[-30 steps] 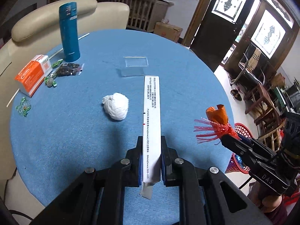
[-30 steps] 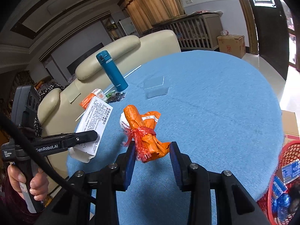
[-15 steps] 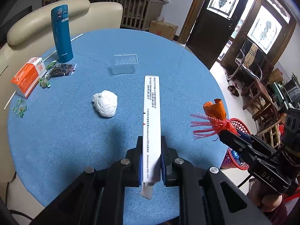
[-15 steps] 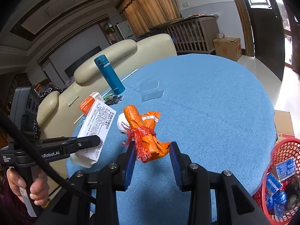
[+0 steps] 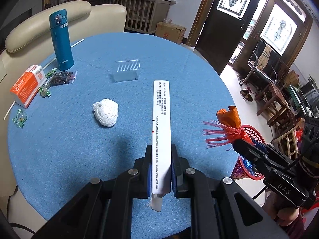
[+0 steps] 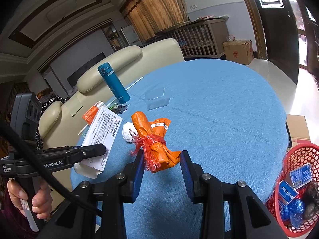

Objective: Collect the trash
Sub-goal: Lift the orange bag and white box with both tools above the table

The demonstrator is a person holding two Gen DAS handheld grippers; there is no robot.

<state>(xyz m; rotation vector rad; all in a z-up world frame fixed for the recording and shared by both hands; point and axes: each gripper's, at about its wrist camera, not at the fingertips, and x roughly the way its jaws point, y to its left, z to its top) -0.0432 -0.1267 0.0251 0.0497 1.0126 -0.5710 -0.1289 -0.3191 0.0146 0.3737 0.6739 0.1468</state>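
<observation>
My left gripper (image 5: 161,155) is shut on a flat white medicine box (image 5: 161,123), held edge-up above the blue round table (image 5: 79,149); the box also shows in the right wrist view (image 6: 100,133). My right gripper (image 6: 161,155) is shut on an orange wrapper bundle tied with red netting (image 6: 154,141), held above the table's near edge; the bundle also shows in the left wrist view (image 5: 229,123). A crumpled white paper ball (image 5: 106,112) lies on the table. A red mesh trash basket (image 6: 299,191) with several wrappers inside stands on the floor to the right.
On the table stand a teal flask (image 5: 61,39), an orange-white carton (image 5: 27,85), a clear plastic tray (image 5: 126,72), a dark snack bag (image 5: 61,78), green candies (image 5: 20,118) and a white stick. A cream sofa (image 5: 49,25) lies behind. Chairs stand at the right.
Both grippers have drawn back and risen a little from the table with their loads still held. The red basket shows more in the right wrist view.
</observation>
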